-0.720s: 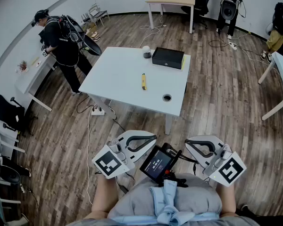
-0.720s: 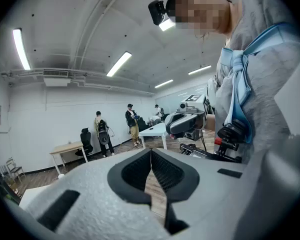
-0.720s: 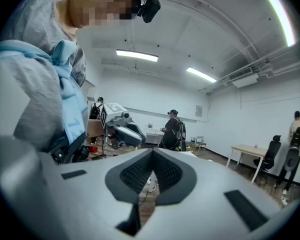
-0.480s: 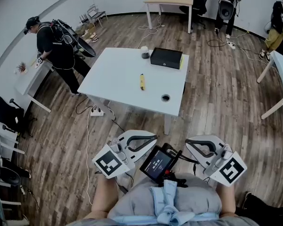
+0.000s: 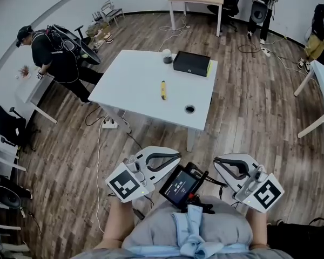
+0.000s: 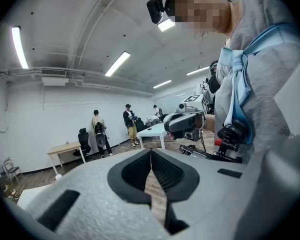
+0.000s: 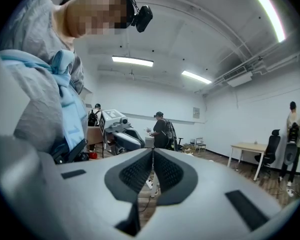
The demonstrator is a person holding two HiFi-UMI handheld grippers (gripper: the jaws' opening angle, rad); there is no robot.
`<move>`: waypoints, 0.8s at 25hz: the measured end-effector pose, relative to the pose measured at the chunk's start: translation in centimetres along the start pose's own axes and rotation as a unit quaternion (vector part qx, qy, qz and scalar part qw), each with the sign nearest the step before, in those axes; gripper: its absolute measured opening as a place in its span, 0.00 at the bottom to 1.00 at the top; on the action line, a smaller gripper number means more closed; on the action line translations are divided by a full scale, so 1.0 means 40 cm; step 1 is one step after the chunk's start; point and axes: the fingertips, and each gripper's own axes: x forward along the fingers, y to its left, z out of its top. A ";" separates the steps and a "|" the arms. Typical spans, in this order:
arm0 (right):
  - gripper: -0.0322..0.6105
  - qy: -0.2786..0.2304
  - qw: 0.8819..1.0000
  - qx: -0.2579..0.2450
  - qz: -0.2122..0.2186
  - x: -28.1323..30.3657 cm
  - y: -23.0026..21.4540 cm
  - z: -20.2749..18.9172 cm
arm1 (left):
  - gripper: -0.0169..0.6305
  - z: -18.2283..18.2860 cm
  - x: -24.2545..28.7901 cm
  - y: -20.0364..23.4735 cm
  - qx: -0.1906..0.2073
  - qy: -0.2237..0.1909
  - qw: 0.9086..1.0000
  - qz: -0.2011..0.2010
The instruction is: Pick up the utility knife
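The yellow utility knife [image 5: 162, 89] lies near the middle of the white table [image 5: 129, 88], some way ahead of me on the wooden floor. Both grippers are held low against the person's waist, far short of the table. My left gripper [image 5: 177, 156] points right and my right gripper [image 5: 216, 162] points left, so they face each other. The left gripper view shows its jaws [image 6: 151, 152] shut with nothing between them. The right gripper [image 7: 152, 151] is likewise shut and empty. The knife shows in neither gripper view.
A black box [image 5: 191, 63], a small cup [image 5: 167, 56] and a black round item [image 5: 190, 109] also sit on the table. A person [image 5: 48, 55] stands at a desk on the left. Cables and a power strip [image 5: 109, 125] lie by the table leg. A screen device [image 5: 179, 187] hangs at the waist.
The head view has shifted slightly, and the person on the left has stepped further left. Both grippers stay shut in nearly the same place at the waist.
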 end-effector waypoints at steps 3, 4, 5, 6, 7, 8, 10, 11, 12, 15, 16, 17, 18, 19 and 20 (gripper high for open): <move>0.10 0.003 1.000 0.004 0.005 0.004 0.001 0.004 | 0.05 0.002 -0.003 0.004 -0.005 -0.003 1.000 0.003; 0.10 0.001 1.000 0.004 0.005 0.006 0.000 0.007 | 0.05 0.002 -0.004 0.005 -0.006 -0.003 1.000 0.003; 0.10 -0.002 1.000 0.004 0.004 0.008 -0.001 0.010 | 0.05 0.001 -0.004 0.005 -0.006 -0.004 1.000 0.003; 0.10 -0.005 1.000 0.004 0.003 0.008 -0.002 0.012 | 0.05 0.001 -0.003 0.005 -0.007 -0.004 1.000 0.003; 0.10 -0.006 1.000 0.003 0.003 0.007 -0.003 0.013 | 0.05 0.001 -0.001 0.004 -0.007 -0.004 1.000 0.002; 0.10 -0.006 1.000 0.002 0.002 0.004 -0.004 0.012 | 0.05 0.002 0.000 0.004 -0.006 -0.003 1.000 0.002; 0.10 -0.002 1.000 -0.001 0.002 0.000 -0.003 0.010 | 0.05 0.005 0.002 0.002 -0.003 -0.003 1.000 0.000; 0.10 0.000 1.000 -0.002 0.002 -0.002 -0.002 0.009 | 0.05 0.006 0.002 0.000 -0.001 -0.002 1.000 0.000; 0.10 0.001 1.000 -0.002 0.001 -0.003 0.000 0.007 | 0.05 0.005 0.001 -0.002 0.000 -0.002 1.000 0.000; 0.10 -0.001 1.000 -0.003 -0.001 -0.005 0.006 0.005 | 0.05 0.001 0.000 -0.009 0.003 -0.002 1.000 0.000; 0.10 -0.003 1.000 -0.003 0.000 -0.004 0.008 0.006 | 0.05 0.001 -0.002 -0.010 0.004 -0.002 1.000 0.000; 0.10 -0.003 1.000 -0.004 0.000 -0.003 0.011 0.006 | 0.05 -0.001 -0.004 -0.012 0.003 -0.001 1.000 0.001; 0.10 -0.002 1.000 -0.004 0.000 -0.001 0.013 0.005 | 0.05 -0.003 -0.006 -0.013 0.003 0.000 1.000 0.001; 0.10 0.000 1.000 -0.004 0.001 0.001 0.015 0.003 | 0.05 -0.006 -0.007 -0.015 0.002 0.002 1.000 0.000; 0.10 0.002 1.000 -0.004 0.002 0.001 0.016 0.001 | 0.05 -0.008 -0.007 -0.017 0.002 0.003 1.000 0.000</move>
